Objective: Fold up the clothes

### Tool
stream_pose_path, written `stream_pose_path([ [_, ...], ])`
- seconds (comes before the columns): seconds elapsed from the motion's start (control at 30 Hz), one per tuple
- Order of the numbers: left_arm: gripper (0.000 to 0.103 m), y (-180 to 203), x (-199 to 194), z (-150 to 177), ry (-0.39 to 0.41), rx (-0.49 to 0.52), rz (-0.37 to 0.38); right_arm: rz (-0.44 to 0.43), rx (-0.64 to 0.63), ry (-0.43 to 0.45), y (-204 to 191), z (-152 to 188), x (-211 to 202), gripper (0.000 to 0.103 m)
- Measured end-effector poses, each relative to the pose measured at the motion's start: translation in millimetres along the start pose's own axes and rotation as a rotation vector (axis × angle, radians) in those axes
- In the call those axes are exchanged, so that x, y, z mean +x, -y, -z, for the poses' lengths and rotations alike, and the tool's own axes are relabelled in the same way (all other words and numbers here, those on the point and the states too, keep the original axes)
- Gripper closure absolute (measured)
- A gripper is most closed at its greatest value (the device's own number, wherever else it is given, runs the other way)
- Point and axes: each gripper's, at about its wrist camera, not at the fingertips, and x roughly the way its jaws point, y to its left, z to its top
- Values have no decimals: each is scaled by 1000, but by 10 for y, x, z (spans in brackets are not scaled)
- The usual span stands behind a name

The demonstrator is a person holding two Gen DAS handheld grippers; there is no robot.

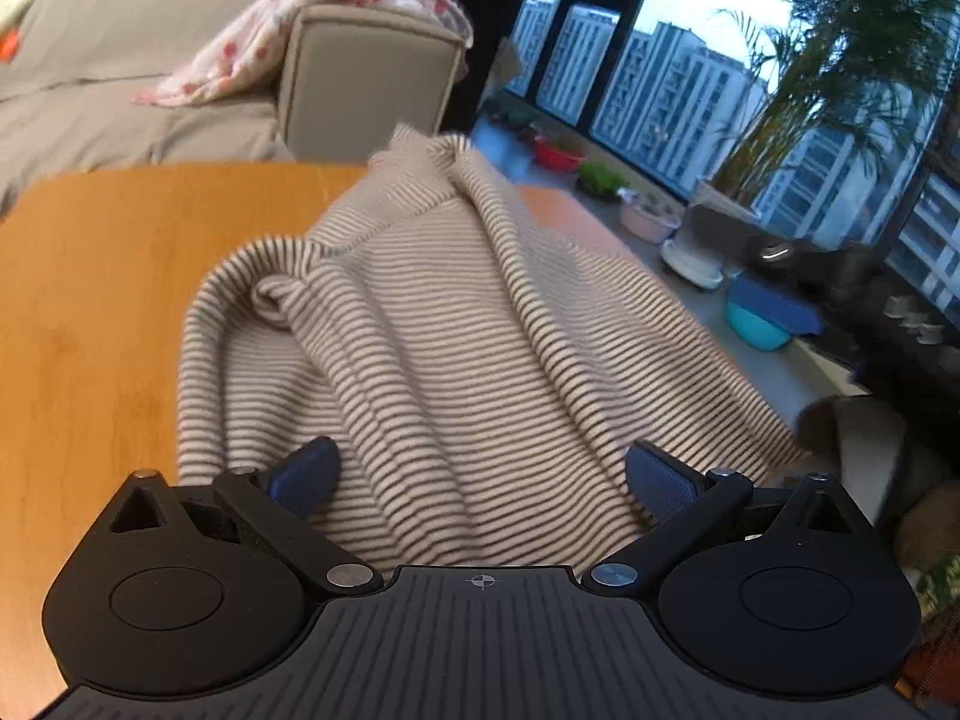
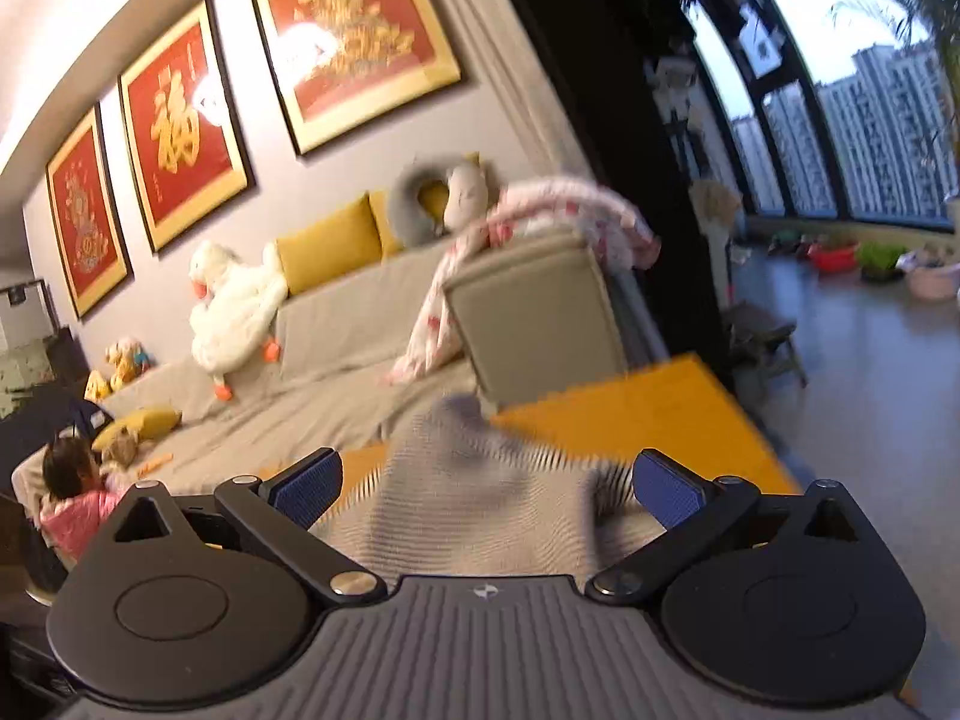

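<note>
You hold both grippers over striped sweater (image 1: 456, 324) bunched on counter (image 1: 108, 276): left gripper (image 1: 480, 474) fingers apart, right gripper (image 2: 486, 486) fingers apart, probably ready to pick edges.

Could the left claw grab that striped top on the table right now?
Probably yes. The left claw is open, and the striped top lies bunched on the wooden table right between and ahead of its fingers, with nothing in between.
</note>
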Motion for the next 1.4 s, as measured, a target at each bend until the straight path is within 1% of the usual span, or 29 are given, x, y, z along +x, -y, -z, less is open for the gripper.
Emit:
stream_pose_path([
  [0.07,0,35,6,47,-22,22,-27,-42,30,-65,64,16,52,0],
  [0.13,0,82,-85,117,-41,23,-34,-88,92,-174,186,56,39,0],
  [0.17,0,106,-132,152,-52,22,-33,-121,132,-236,255,93,17,0],
  [0.2,0,131,-192,187,-75,15,-3,-153,163,-271,316,139,-57,0],
  [0.23,0,151,-247,219,-96,7,27,-177,181,-280,369,180,-165,0],
  [0.27,0,139,-269,238,-97,-6,55,-191,190,-286,408,216,-265,0],
  [0.37,0,100,-337,294,-100,-45,139,-203,197,-286,479,293,-488,0],
  [0.5,0,46,-415,360,-101,-101,247,-191,250,-271,567,305,-468,0],
  [0.6,0,13,-236,246,-49,-210,262,-185,264,-270,579,290,-466,0],
  [0.63,2,13,-187,198,-41,-238,271,-181,275,-266,607,289,-487,0],
  [0.67,6,14,-127,146,-48,-256,275,-172,287,-260,615,283,-500,0],
  [0.73,58,-60,-94,35,-43,-301,278,-141,298,-249,584,269,-508,0],
  [0.77,66,-124,-95,-26,-36,-329,282,-124,293,-249,559,271,-513,0],
  [0.8,79,-226,-136,-90,-11,-358,281,-110,287,-252,532,273,-517,0],
  [0.83,84,-327,-178,-155,14,-387,280,-100,278,-260,500,271,-515,0],
  [0.87,86,-430,-224,-220,41,-414,277,-89,249,-277,451,262,-498,0],
  [0.9,88,-550,-309,-285,81,-427,252,-76,202,-303,387,245,-468,0],
  [1.0,89,-1023,-691,-441,229,-488,135,-34,35,-383,155,214,-370,0],
  [1.03,89,-1192,-812,-437,266,-513,88,-22,-37,-409,53,225,-328,0],
  [1.07,89,-1337,-902,-412,282,-543,57,-11,-109,-435,-49,236,-287,0],
  [1.13,89,-1589,-1006,-328,261,-587,7,-15,-193,-467,-213,264,-228,0],
  [1.17,87,-1668,-1051,-277,245,-597,-18,-18,-225,-478,-282,275,-203,0],
  [1.2,82,-1698,-1097,-222,232,-576,-64,-17,-259,-486,-347,281,-179,0],
  [1.23,81,-1707,-1127,-183,209,-546,-96,-14,-295,-478,-409,269,-173,1],
  [1.27,79,-1710,-1155,-151,189,-516,-124,-10,-334,-456,-471,240,-184,5],
  [1.3,68,-1664,-1169,-165,187,-486,-123,-2,-378,-423,-537,192,-202,7],
  [1.33,53,-1619,-1183,-180,185,-456,-123,10,-424,-377,-612,124,-224,12],
  [1.37,47,-1573,-1197,-194,184,-427,-123,21,-446,-340,-689,52,-211,14],
  [1.4,35,-1527,-1211,-208,182,-397,-122,30,-449,-310,-762,-23,-168,15],
])
